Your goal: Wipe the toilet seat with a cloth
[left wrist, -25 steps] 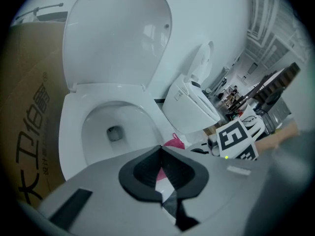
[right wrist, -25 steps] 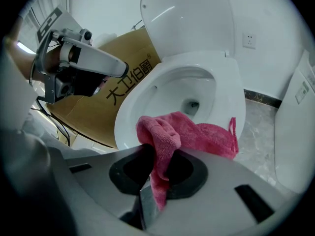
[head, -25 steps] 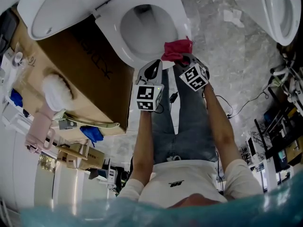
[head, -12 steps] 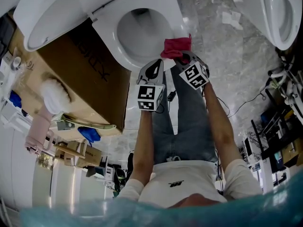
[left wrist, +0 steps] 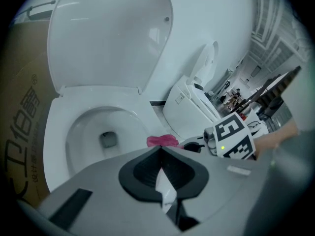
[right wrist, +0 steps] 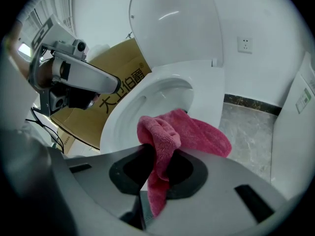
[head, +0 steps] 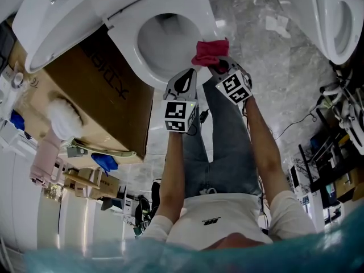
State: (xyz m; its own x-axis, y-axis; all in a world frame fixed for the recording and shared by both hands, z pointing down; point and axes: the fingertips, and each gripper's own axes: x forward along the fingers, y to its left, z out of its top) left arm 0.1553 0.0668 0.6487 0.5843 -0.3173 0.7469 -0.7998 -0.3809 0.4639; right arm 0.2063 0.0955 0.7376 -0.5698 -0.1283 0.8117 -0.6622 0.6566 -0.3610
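Since the earlier frames, the right gripper [head: 219, 67] and its cloth [head: 210, 51] have crept slightly upward in the head view, closer along the right edge of the toilet seat [head: 122, 38]. Toilet with raised lid [head: 74, 10] fills the upper left of the head view; a printed cardboard box [head: 96, 95] stands against its left side, and a second toilet [head: 335, 16] is cut off at the upper right. Seat is down around the open bowl. Left gripper [head: 186, 75] hovers just below the seat's front rim, jaws pressed together on nothing, as the left gripper view confirms [left wrist: 160, 149]. Right gripper jaws pinch a fold of the pink terry cloth [right wrist: 182, 132], whose free end drapes forward over the seat's near rim [right wrist: 206, 87]. Progress, as a judgement: the cloth is in hand and at the seat, so wiping is starting or under way, with most of the ring apparently left to cover. Whether the cloth actually presses on the seat cannot be told, and no view shows which parts have been wiped.
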